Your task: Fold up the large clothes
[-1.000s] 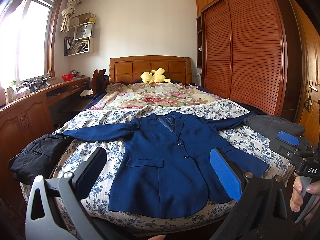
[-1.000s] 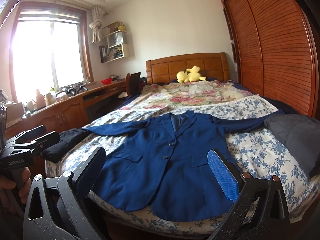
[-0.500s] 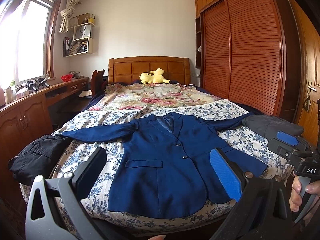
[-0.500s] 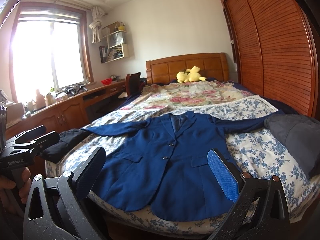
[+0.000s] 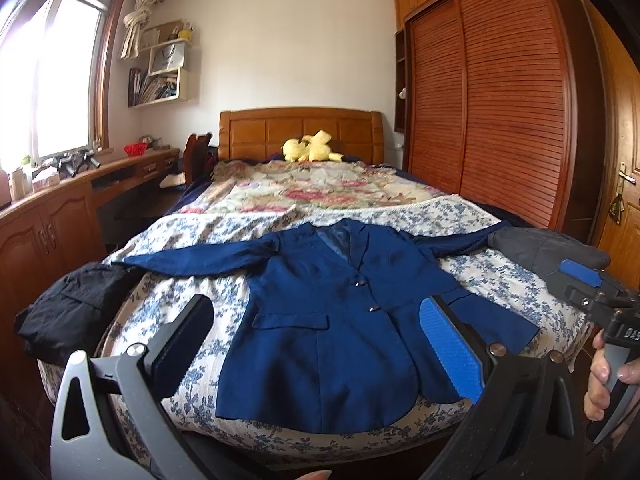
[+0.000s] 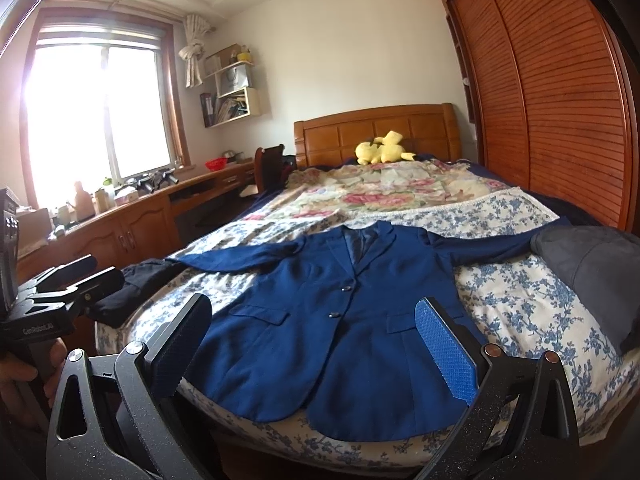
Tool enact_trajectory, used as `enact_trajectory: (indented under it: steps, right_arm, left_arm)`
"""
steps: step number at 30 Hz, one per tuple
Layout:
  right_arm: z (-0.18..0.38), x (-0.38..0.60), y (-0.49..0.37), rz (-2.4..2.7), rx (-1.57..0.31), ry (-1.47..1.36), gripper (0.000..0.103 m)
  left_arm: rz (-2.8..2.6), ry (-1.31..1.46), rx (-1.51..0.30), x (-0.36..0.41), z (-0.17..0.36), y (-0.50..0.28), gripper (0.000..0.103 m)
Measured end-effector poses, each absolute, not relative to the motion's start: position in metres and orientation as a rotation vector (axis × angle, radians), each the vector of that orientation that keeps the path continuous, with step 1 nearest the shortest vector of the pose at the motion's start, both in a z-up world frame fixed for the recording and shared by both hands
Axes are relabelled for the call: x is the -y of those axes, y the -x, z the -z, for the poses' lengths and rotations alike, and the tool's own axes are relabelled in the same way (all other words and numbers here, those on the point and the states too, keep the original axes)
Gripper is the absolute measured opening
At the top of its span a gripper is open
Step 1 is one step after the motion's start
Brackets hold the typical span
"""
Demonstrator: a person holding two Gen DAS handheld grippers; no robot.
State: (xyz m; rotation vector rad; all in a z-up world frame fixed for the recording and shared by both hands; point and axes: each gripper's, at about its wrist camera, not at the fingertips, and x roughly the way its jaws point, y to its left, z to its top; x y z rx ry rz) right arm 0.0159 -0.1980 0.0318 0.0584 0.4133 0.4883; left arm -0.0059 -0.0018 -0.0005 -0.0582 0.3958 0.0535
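Fig.: Navy-blue two-button suit jacket [image 5: 332, 320] lies face up, centre frame in both views, on the blue-floral white bedspread [image 5: 492, 276]; sleeves spread left & right, hem toward the lower frame edge. Laid flat this way, prob. so each side can be folded inward. Folding not yet begun.

Left gripper [image 5: 320, 344], lower frame of its own view: released, jaws wide apart, nothing between them, held over the hem w/o touching cloth. Right gripper [image 6: 316, 344]: likewise spread & empty, aimed at the jacket's front. Each shows at the edge of the other's view, gripped by a hand [image 5: 608, 380] at the handle, level & side by side.

Black bundled garment [image 5: 68, 312] at left bed edge, dark grey folded garment [image 6: 592, 272] at right; right sleeve end runs under the latter. Yellow plush toy [image 5: 312, 148] sits by the headboard, upper centre.
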Motion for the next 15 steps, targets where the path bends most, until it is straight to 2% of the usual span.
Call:
enact_trajectory:
  steps: [15]
  right_arm:
    - [0.000,0.197,-0.060,-0.484,-0.482,-0.037,0.103]
  left_arm:
    - [-0.123,0.103,-0.532,-0.044,0.062,-0.042,0.103]
